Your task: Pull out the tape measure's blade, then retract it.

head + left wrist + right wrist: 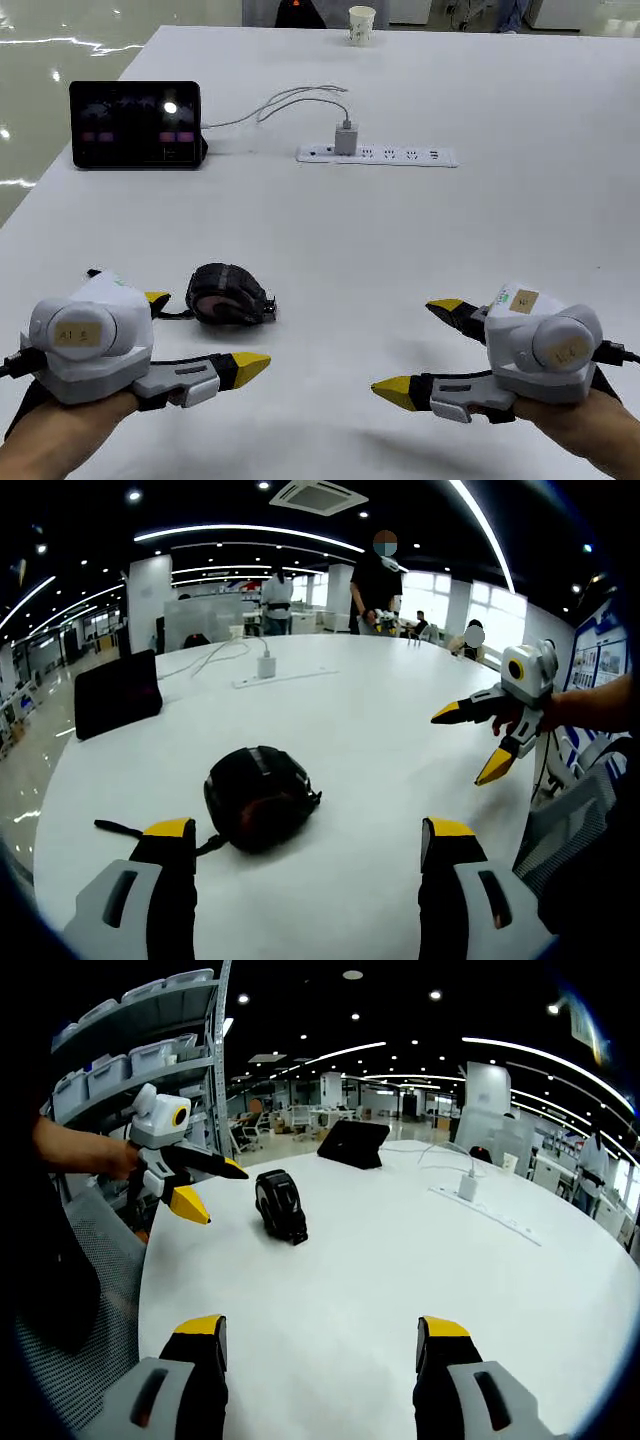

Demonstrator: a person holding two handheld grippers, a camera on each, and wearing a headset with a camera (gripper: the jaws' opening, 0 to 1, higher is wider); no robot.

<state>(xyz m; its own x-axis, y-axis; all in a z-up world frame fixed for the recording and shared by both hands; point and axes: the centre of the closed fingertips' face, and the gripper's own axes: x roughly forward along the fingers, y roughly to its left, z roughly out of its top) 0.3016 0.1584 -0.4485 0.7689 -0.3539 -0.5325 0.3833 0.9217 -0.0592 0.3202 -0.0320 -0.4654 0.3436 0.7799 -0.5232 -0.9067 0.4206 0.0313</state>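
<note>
Bright, even light falls from above, and the white table (400, 230) reads nearly washed out toward its far right in the head view. The glossy floor (50, 60) carries white glare streaks, and a lamp reflects as a small hot spot on the tablet (136, 123) and its dark screen. Shadows are faint and soft-edged; the black tape measure (228, 295) casts only a thin one and shows little surface detail. Both gripper views bend strongly at the edges, curving the table rim. Ceiling light strips (250, 530) flare white, and the windows (430, 588) are blown out.
</note>
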